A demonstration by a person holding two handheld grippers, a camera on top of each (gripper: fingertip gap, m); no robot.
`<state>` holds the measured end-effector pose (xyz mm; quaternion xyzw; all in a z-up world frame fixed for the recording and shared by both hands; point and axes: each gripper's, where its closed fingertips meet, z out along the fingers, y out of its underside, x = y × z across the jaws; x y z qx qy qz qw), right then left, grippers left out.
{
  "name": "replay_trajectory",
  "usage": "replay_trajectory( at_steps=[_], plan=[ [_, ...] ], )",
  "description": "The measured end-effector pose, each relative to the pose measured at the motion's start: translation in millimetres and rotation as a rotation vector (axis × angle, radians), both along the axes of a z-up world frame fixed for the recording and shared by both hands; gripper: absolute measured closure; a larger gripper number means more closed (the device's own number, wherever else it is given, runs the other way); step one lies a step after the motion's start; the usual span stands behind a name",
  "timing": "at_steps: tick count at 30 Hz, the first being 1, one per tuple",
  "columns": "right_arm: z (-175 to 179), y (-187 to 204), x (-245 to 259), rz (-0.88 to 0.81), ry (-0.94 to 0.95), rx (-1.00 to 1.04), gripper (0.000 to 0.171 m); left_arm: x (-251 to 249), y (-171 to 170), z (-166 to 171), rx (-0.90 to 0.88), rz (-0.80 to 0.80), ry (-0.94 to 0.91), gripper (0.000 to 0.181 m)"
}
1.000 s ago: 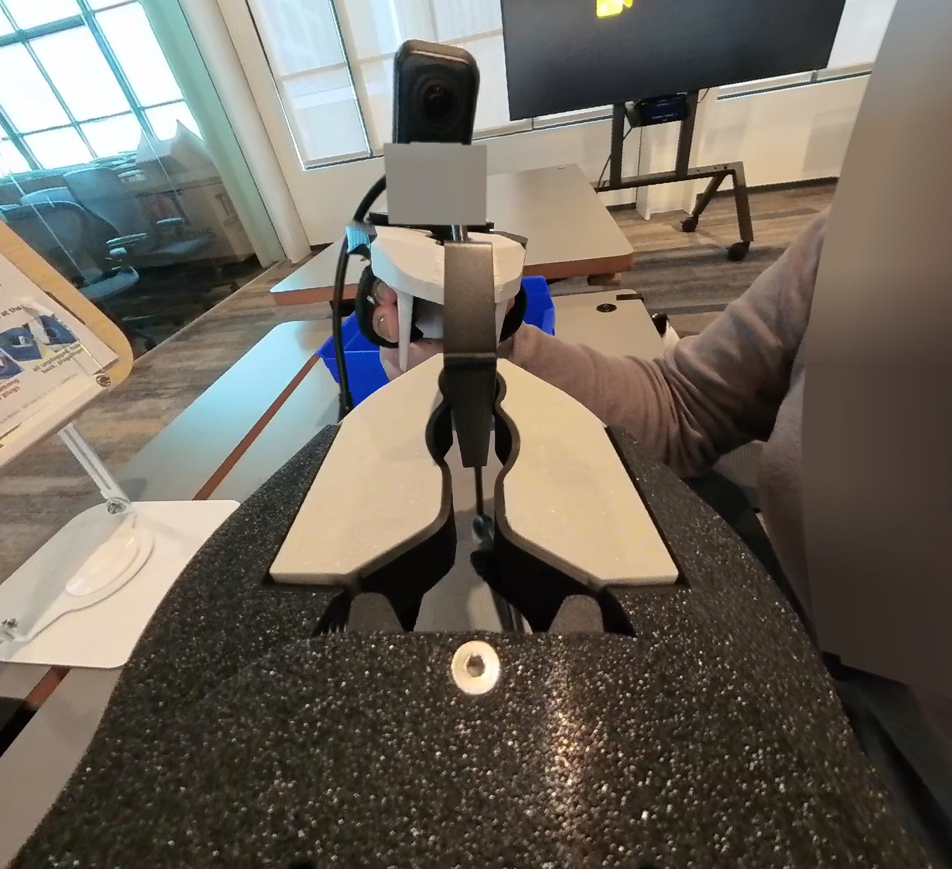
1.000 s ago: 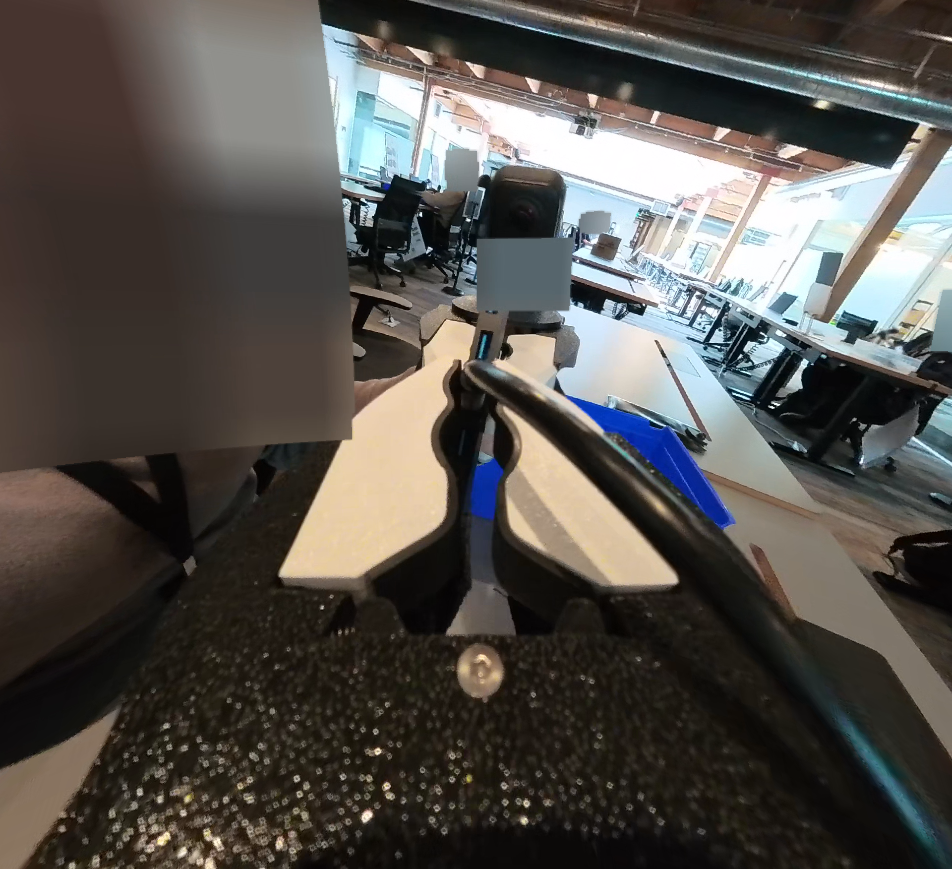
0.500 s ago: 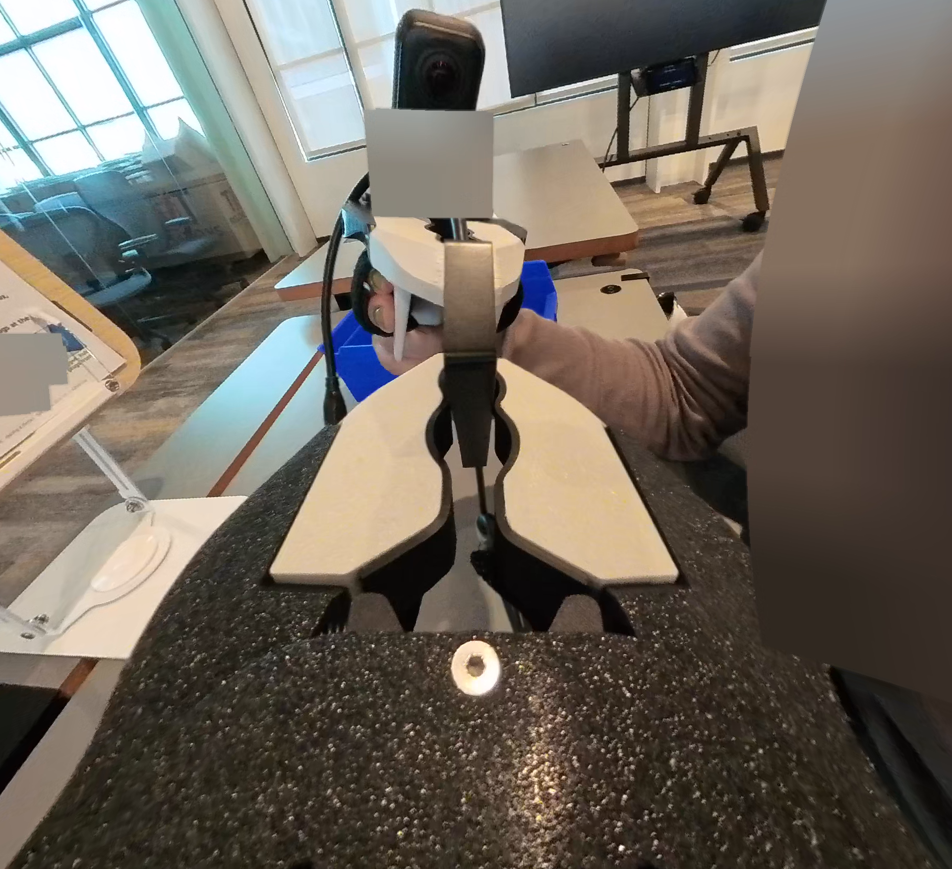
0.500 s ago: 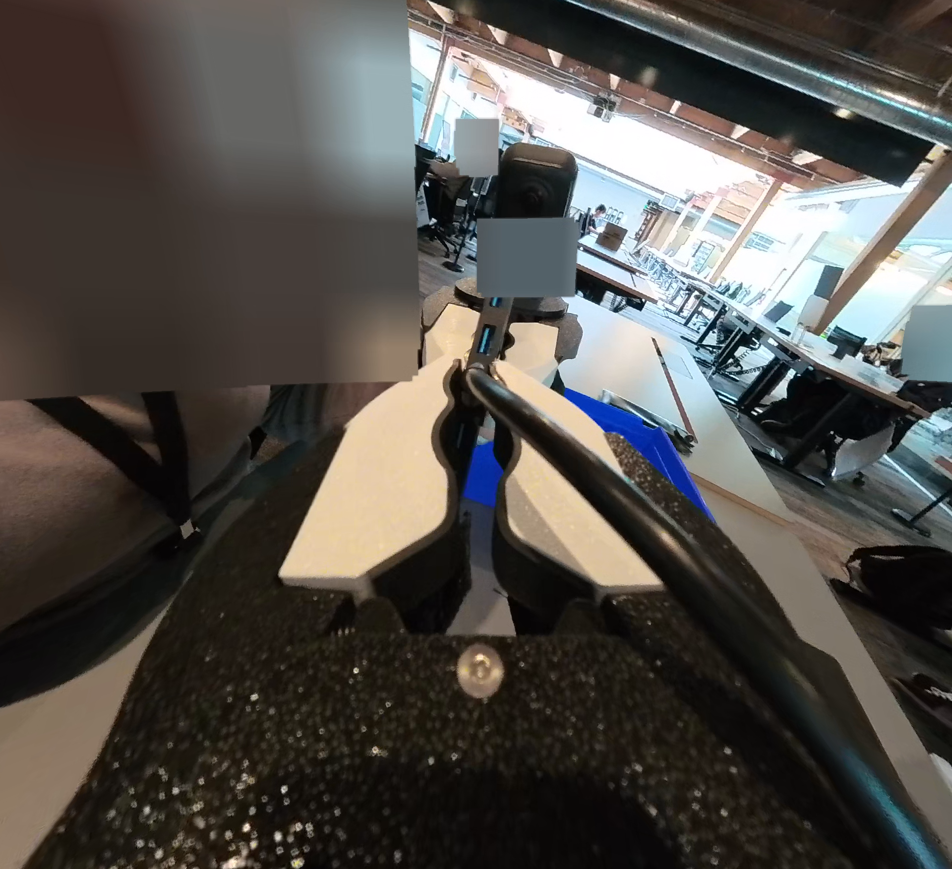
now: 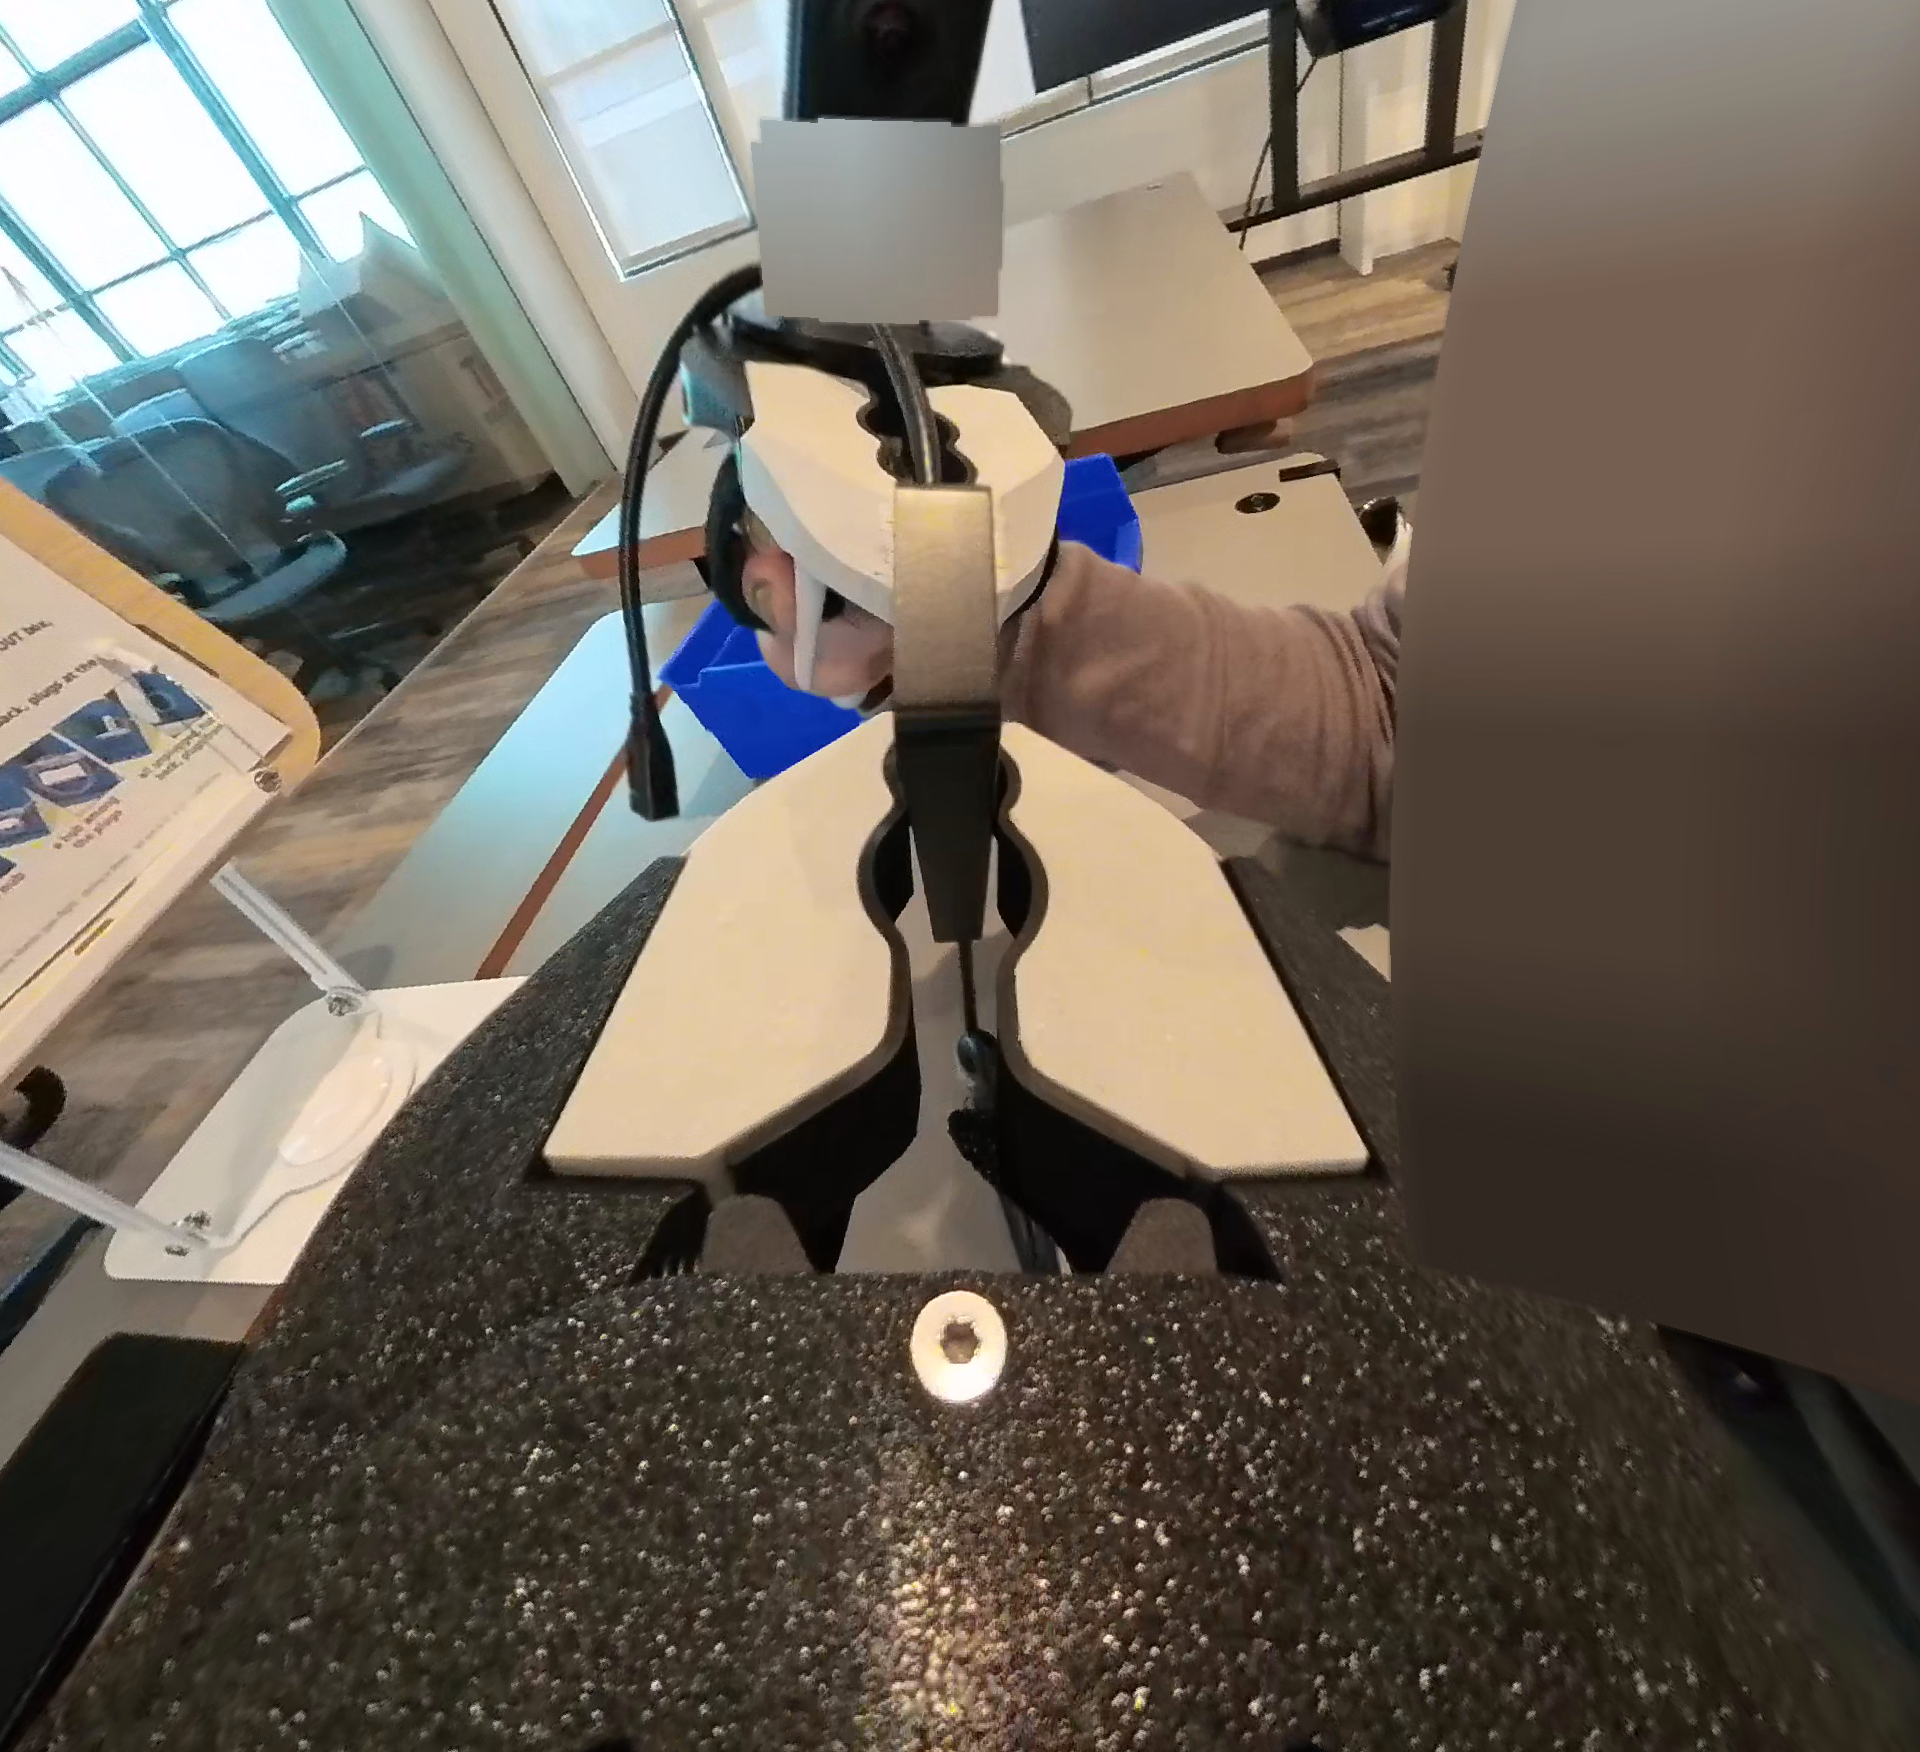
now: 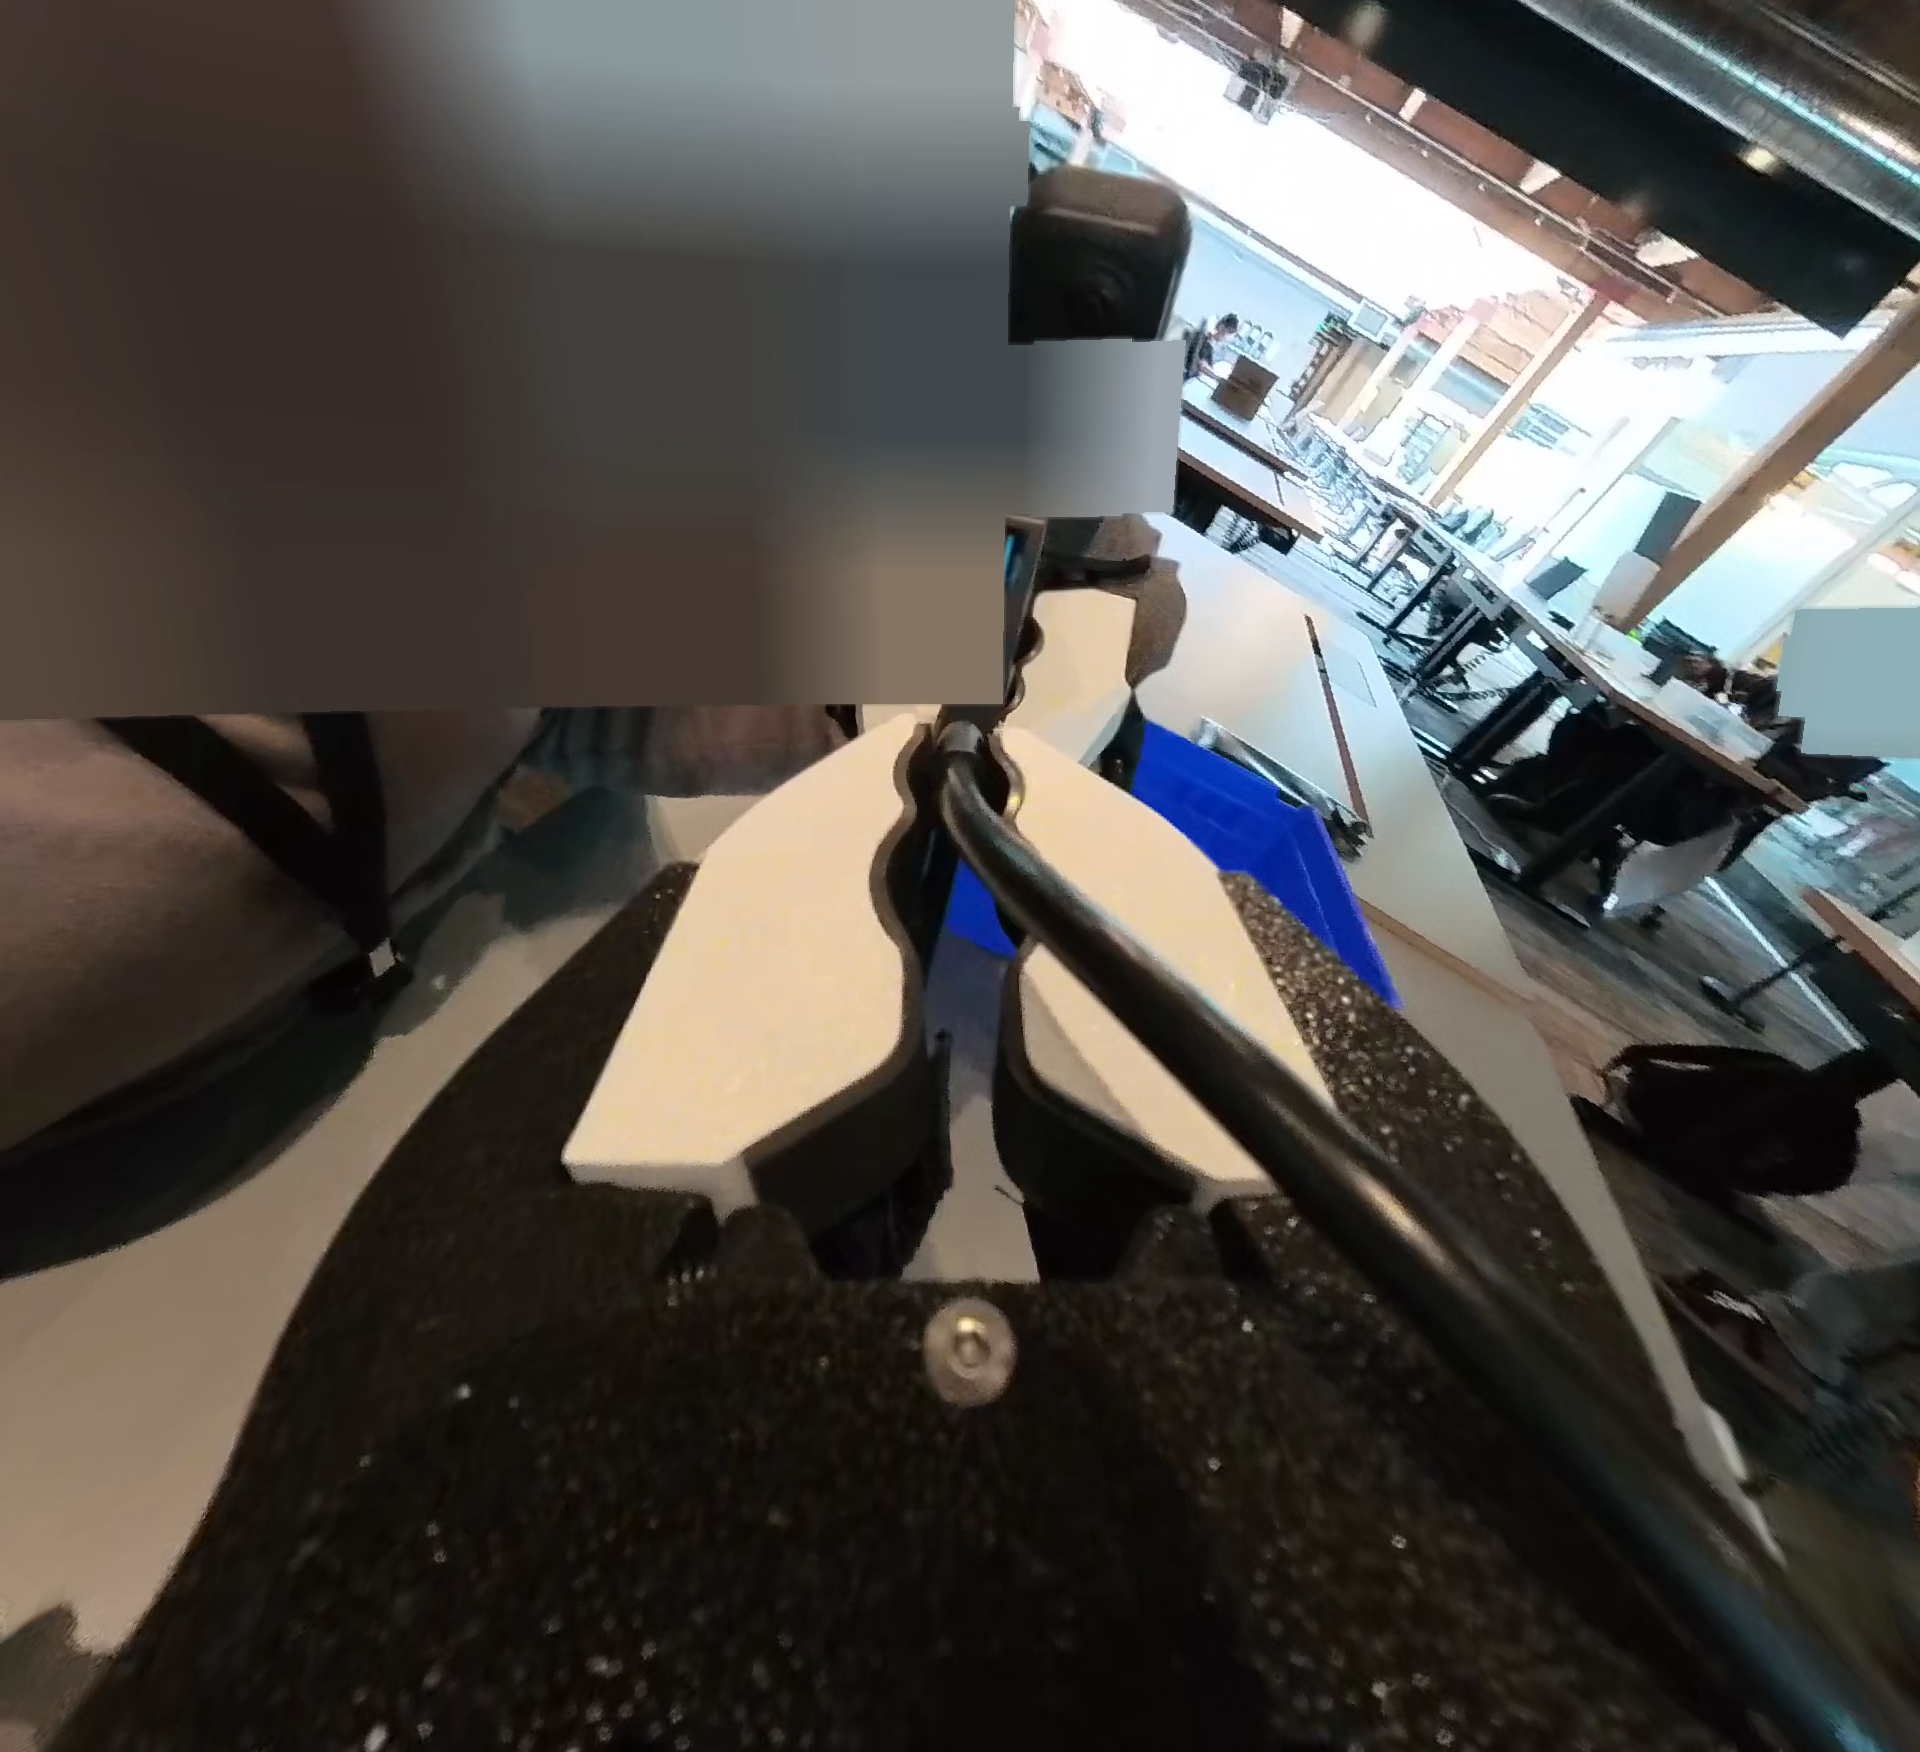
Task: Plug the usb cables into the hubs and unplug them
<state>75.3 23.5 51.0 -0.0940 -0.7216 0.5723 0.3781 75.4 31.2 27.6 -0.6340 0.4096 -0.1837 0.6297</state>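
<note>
My left gripper [image 5: 943, 767] is shut on a dark grey usb hub [image 5: 940, 601] that stands up out of its white fingers. My right gripper [image 5: 920, 481] faces it, tip to tip, at the hub's top end. In the right wrist view my right gripper [image 6: 951, 736] is shut on a black usb cable [image 6: 1143, 954] that runs back over its body. The cable's plug meets the hub's end; I cannot tell whether it is seated. The cable's other connector [image 5: 649, 772] hangs free on the left.
A blue bin [image 5: 769, 694] stands on the grey table [image 5: 499, 829] behind the grippers and also shows in the right wrist view [image 6: 1247, 850]. A sign on a clear stand with a white base [image 5: 312, 1100] is at the left. A person's sleeve [image 5: 1195, 694] reaches in from the right. Less than 4 cm separates the two grippers' tips.
The right gripper has come closer and tilted up at the hub's top end. The cable's loose end has swung down into view on the left. Both grippers stay shut.
</note>
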Motion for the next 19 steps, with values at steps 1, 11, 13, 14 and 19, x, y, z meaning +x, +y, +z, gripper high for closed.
replay_trajectory(
  at_steps=[1, 11, 13, 14, 19],
  plan=[
    [0.0, -0.3, 0.6, 0.018, -0.002, -0.013, 0.163, 0.3, -0.3, -0.2, -0.001, -0.005, 0.004, 0.17],
    [-2.4, 9.4, -10.0, -0.136, 0.013, 0.069, 0.163, -10.6, 9.1, 1.0, 0.022, 0.044, 0.066, 0.17],
    [0.3, 5.7, -3.2, -0.056, 0.008, 0.018, 0.163, -3.5, 4.7, 2.9, 0.019, -0.014, 0.085, 0.17],
    [0.4, 5.0, -0.5, -0.021, 0.003, -0.002, 0.163, -1.5, 4.1, 2.4, 0.01, -0.031, 0.096, 0.17],
    [-2.5, 15.1, -8.4, -0.129, 0.015, 0.052, 0.163, -12.7, 16.0, 1.1, 0.029, 0.041, 0.147, 0.17]
  ],
)
